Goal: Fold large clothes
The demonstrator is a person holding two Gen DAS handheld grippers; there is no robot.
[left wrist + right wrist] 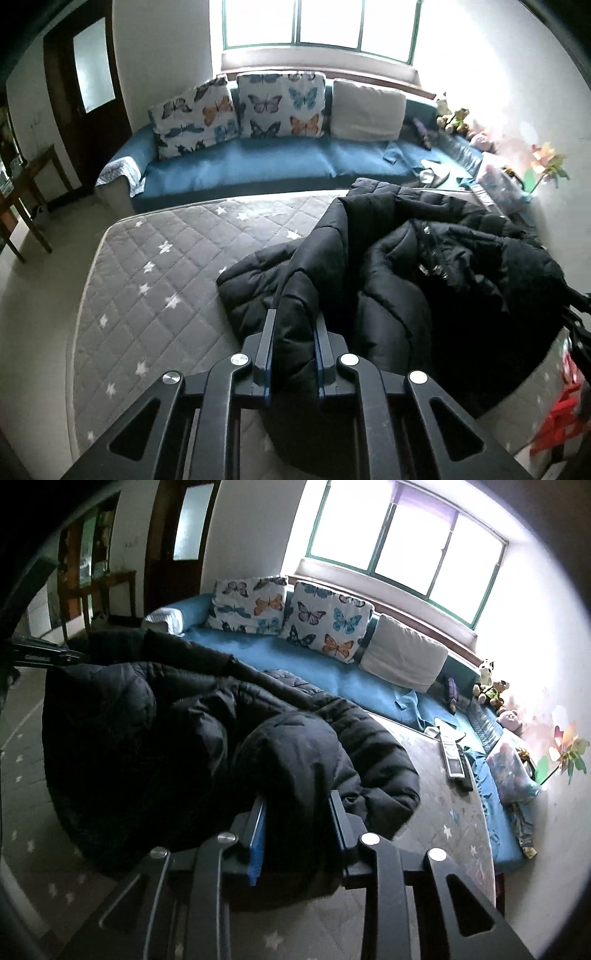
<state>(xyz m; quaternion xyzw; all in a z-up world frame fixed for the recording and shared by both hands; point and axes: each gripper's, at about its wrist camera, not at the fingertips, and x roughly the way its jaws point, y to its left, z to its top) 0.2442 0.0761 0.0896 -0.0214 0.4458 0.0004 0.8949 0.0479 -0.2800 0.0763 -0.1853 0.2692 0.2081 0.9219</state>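
Observation:
A black padded jacket lies crumpled on a grey quilted mattress with white stars. In the left wrist view my left gripper is shut on a thick fold of the jacket, which bulges up between its two fingers. In the right wrist view the same jacket spreads to the left, and my right gripper is shut on a rounded puffy part of it. The left gripper's black tip shows at the left edge of that view.
A blue sofa with butterfly cushions and a plain cushion stands beyond the mattress under a window. Remote controls lie on the mattress's far right. Soft toys and a pinwheel sit by the right wall. A wooden table stands left.

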